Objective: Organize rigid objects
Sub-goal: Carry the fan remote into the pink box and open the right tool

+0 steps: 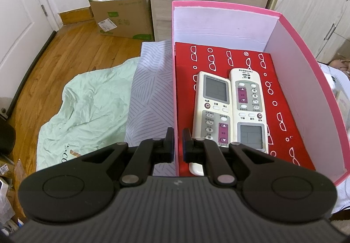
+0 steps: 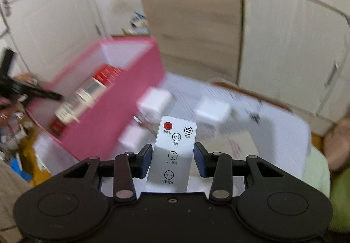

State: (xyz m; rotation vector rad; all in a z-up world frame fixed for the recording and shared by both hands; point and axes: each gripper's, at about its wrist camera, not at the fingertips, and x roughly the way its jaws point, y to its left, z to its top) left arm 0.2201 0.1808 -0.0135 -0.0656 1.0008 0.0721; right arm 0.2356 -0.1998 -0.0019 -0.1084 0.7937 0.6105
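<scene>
Now your right gripper (image 2: 172,156) pinches the slim fan remote (image 2: 174,151) by its long edges, near the pink box (image 2: 122,98). Left gripper (image 1: 178,144), fingers together, clamps that box's left wall; two air-conditioner remotes (image 1: 229,109) lie inside, far end free.

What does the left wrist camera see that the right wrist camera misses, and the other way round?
Only the left wrist view shows the left gripper with its fingers shut on the pink box's near wall, a mint green sheet, and a cardboard box on the wooden floor. Only the right wrist view shows the right gripper holding a slim white fan remote, and blurred white blocks beyond it. Both show the pink box with remotes lying inside it.
</scene>
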